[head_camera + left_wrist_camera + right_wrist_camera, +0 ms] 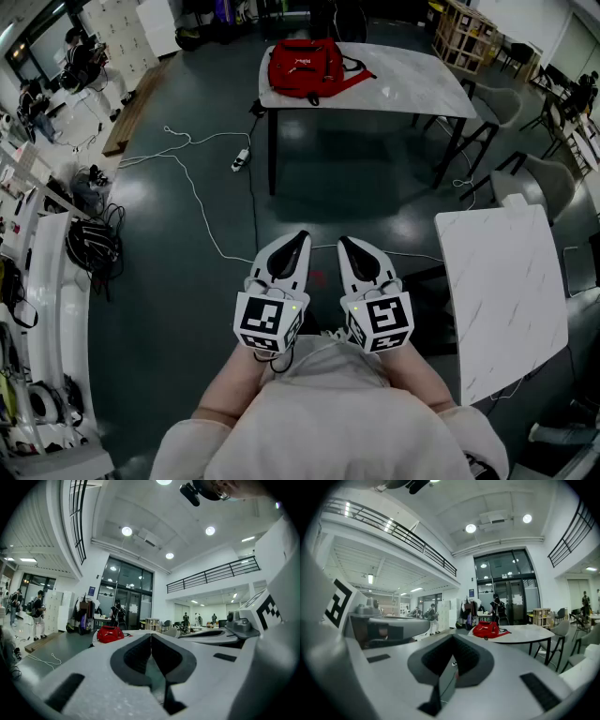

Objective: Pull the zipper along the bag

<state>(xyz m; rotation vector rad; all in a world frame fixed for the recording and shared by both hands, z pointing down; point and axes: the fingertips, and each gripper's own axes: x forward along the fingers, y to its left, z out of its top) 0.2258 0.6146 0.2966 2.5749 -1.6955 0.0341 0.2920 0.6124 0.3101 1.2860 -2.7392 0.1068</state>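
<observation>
Your left gripper (301,237) and right gripper (345,242) are both closed on nothing, jaws pressed tip to tip. You hold them side by side, close to your body, over the dark floor (178,272). Ahead of you, well apart from both, stands the long marble-topped table (412,84). A smaller white table (506,281) sits near your right. On the left end of the long table lies the red backpack (305,67), the bag you are meant to work on. Its zipper is too small to make out from here, so you cannot tell whether it is open or closed. By my reading, nothing of the task is done yet. You have to reach the long table, find the zipper pull, pinch it and draw it along the bag.
</observation>
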